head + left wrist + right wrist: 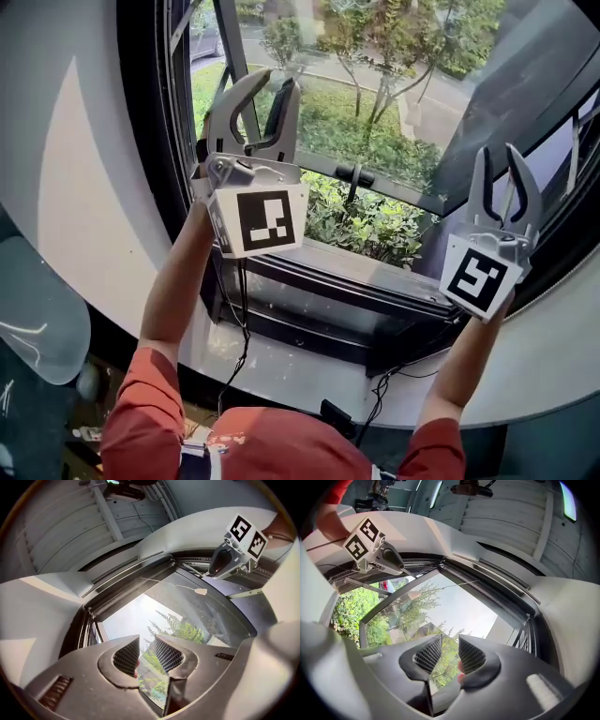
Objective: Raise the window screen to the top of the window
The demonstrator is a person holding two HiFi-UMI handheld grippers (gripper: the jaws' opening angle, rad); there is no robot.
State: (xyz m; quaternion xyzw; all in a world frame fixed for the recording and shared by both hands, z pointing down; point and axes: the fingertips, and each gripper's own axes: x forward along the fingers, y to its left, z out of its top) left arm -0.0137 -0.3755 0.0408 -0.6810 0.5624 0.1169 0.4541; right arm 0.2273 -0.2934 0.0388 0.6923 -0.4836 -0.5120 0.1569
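The window (347, 281) fills the middle of the head view, and I see greenery through it with no mesh across the opening. In the left gripper view, a slim bar (124, 569) runs along the top of the frame. A thin cord with a small pale tab (200, 591) hangs from it. My left gripper (272, 89) is held up in front of the left side of the window, open and empty. My right gripper (499, 159) is up at the right side, open, with nothing between its fingers. Both point upward toward the top frame (497, 576).
A dark window handle (354, 174) sits on the lower sash. A glass pane (511, 94) swings outward at the right. Black cables (242, 309) hang below the sill. White wall curves round the opening on both sides.
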